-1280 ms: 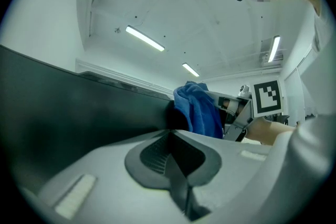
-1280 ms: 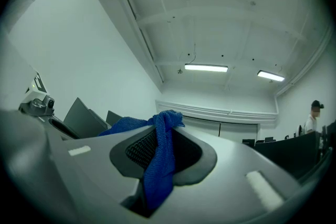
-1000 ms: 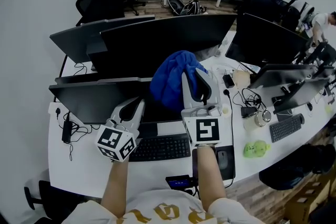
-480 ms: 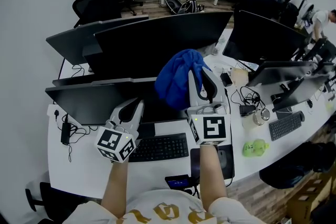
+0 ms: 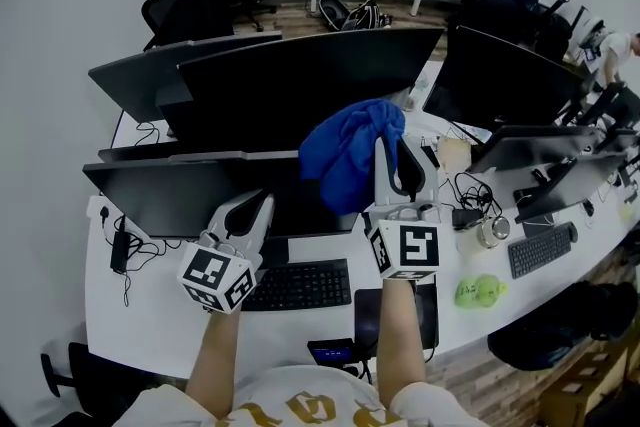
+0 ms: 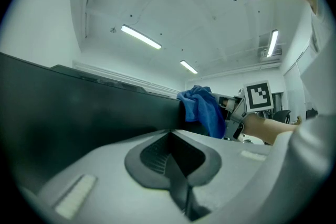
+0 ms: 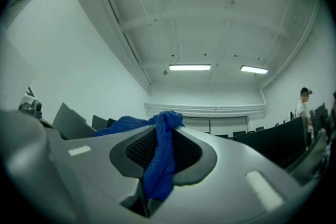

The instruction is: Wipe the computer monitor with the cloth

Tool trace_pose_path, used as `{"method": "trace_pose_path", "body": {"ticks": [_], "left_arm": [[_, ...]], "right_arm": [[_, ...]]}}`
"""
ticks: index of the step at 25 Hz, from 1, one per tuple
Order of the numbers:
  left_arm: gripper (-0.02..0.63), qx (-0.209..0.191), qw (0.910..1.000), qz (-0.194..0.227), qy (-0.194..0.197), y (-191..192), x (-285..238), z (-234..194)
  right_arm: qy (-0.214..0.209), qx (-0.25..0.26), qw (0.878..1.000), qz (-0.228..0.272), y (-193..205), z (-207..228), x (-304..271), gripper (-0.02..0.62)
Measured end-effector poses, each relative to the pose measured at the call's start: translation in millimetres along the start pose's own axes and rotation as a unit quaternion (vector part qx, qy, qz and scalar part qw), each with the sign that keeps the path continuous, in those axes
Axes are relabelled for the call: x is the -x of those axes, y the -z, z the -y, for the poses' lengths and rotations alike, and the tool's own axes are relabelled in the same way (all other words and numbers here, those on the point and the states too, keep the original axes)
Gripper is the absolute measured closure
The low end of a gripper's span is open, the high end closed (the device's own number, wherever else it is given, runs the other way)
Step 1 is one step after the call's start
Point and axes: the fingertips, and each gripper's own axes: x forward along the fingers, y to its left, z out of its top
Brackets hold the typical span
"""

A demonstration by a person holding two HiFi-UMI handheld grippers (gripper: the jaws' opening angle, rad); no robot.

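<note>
The dark monitor (image 5: pixel 190 195) stands across the desk right in front of me, its top edge (image 6: pixel 79 107) filling the left of the left gripper view. My right gripper (image 5: pixel 395 145) is shut on a blue cloth (image 5: pixel 350 153), held up at the monitor's right end. The cloth (image 7: pixel 160 160) hangs bunched between the right gripper's (image 7: pixel 163 131) jaws. My left gripper (image 5: pixel 260 203) is shut, with nothing between the jaws, low in front of the screen. From the left gripper (image 6: pixel 169 136) I see the cloth (image 6: pixel 202 107) off to the right.
A black keyboard (image 5: pixel 298 285) lies below the monitor, a mouse pad (image 5: pixel 428 305) to its right. A second row of monitors (image 5: pixel 300 80) stands behind, more monitors (image 5: pixel 500 75) at right. A green object (image 5: pixel 478 292), cables (image 5: pixel 120 250) and a person (image 5: pixel 610 50) are nearby.
My right gripper has shifted to the right with the blue cloth still in it. The left gripper has stayed almost in place.
</note>
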Motion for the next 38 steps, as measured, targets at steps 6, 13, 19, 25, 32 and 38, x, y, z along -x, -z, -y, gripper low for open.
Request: {"method": "trace_pose_path", "body": {"ticks": [6, 13, 19, 25, 32, 38], "left_arm": [[0.604, -0.006, 1.0, 0.002, -0.006, -1, -3, 7], [0.604, -0.008, 0.9999, -0.004, -0.013, 4, -8, 16], [0.605, -0.012, 0.9997, -0.013, -0.016, 12, -9, 23], [0.604, -0.015, 0.9997, -0.015, -0.01, 15, -7, 26], [0.605, -0.009, 0.9999, -0.013, -0.004, 16, -7, 24], [0.605, -0.001, 0.9998, -0.019, 0.002, 22, -8, 25]], "right_arm": [[0.002, -0.04, 0.999, 0.008, 4, 9, 4, 0.491], [0.018, -0.107, 0.994, 0.012, 17, 33, 11, 0.494], [0.023, -0.156, 0.988, -0.007, 48, 37, 18, 0.497], [0.028, -0.17, 0.985, -0.024, 69, 34, 25, 0.498], [0.041, -0.184, 0.981, -0.043, 86, 32, 29, 0.5], [0.043, -0.189, 0.98, -0.053, 94, 30, 32, 0.5]]}}
